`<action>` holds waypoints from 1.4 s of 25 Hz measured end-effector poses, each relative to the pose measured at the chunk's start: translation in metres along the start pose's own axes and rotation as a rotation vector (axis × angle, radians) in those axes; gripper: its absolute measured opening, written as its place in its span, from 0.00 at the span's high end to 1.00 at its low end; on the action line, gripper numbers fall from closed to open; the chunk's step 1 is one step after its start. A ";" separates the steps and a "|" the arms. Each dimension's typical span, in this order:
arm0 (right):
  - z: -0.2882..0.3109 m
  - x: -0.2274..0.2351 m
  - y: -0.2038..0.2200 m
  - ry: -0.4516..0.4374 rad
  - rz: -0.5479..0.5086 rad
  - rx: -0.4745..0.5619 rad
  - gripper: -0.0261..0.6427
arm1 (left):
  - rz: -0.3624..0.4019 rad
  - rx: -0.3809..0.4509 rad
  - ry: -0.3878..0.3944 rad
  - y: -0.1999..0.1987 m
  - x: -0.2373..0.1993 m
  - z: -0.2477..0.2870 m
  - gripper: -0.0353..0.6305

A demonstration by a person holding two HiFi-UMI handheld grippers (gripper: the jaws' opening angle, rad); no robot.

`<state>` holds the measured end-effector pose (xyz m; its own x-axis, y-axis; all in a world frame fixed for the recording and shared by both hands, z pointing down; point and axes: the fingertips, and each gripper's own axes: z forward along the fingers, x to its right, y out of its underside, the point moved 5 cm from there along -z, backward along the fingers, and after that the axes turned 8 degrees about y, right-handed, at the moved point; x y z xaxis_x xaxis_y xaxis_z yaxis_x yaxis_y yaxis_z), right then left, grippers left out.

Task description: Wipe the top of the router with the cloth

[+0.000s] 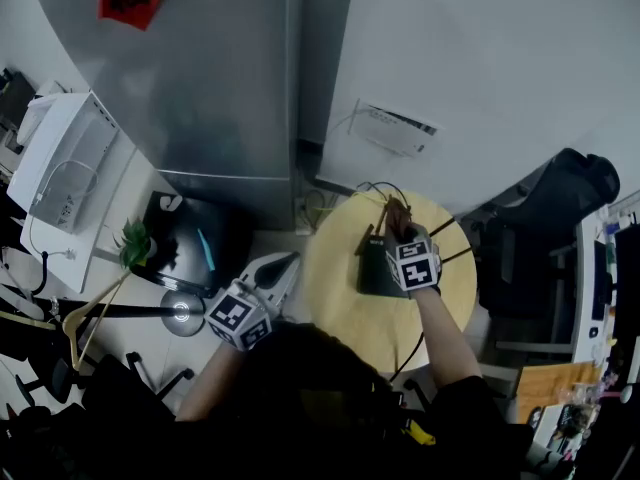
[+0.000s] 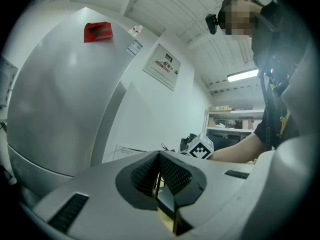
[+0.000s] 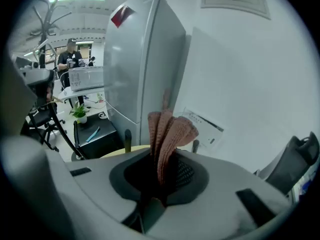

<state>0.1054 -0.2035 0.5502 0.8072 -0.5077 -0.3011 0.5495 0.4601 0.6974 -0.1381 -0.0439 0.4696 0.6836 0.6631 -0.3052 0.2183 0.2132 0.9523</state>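
A black router (image 1: 376, 271) with thin antennas lies on a round yellow table (image 1: 335, 293). My right gripper (image 1: 396, 230) hovers over the router's far end, shut on a pinkish-brown knitted cloth (image 1: 398, 214). In the right gripper view the cloth (image 3: 168, 132) stands bunched up between the jaws, with two antenna tips (image 3: 128, 139) showing past them. My left gripper (image 1: 288, 263) hangs at the table's left edge, apart from the router. Its jaws (image 2: 159, 176) are shut with nothing in them.
A grey refrigerator (image 1: 220, 78) and a white wall stand behind the table, with a white box (image 1: 395, 128) mounted low on the wall. A black cabinet (image 1: 190, 243) and a small plant (image 1: 133, 243) are left of the table, and a black office chair (image 1: 560, 218) is right. Cables cross the tabletop.
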 end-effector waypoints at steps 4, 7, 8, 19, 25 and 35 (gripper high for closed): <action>-0.025 0.003 -0.019 0.046 -0.050 0.099 0.87 | -0.025 0.035 0.011 -0.003 0.001 0.003 0.95; -0.041 0.000 -0.032 0.068 -0.107 0.167 0.86 | -0.002 0.042 0.026 -0.010 0.001 0.003 0.95; -0.040 -0.002 -0.029 0.064 -0.123 0.156 0.86 | 0.003 0.040 0.028 -0.011 0.002 0.003 0.95; 0.031 -0.036 0.061 -0.103 -0.176 -0.192 0.86 | -0.016 -0.014 -0.022 -0.002 -0.005 -0.004 0.95; 0.054 -0.041 0.049 -0.065 -0.229 -0.308 0.87 | -0.019 -0.021 -0.096 -0.005 -0.015 -0.013 0.95; 0.074 -0.046 0.052 -0.024 -0.229 -0.410 0.87 | -0.010 -0.042 -0.128 -0.004 -0.015 -0.017 0.95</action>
<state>0.0812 -0.2098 0.6486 0.6529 -0.6442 -0.3983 0.7564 0.5818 0.2989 -0.1609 -0.0424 0.4701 0.7654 0.5641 -0.3099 0.1984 0.2513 0.9474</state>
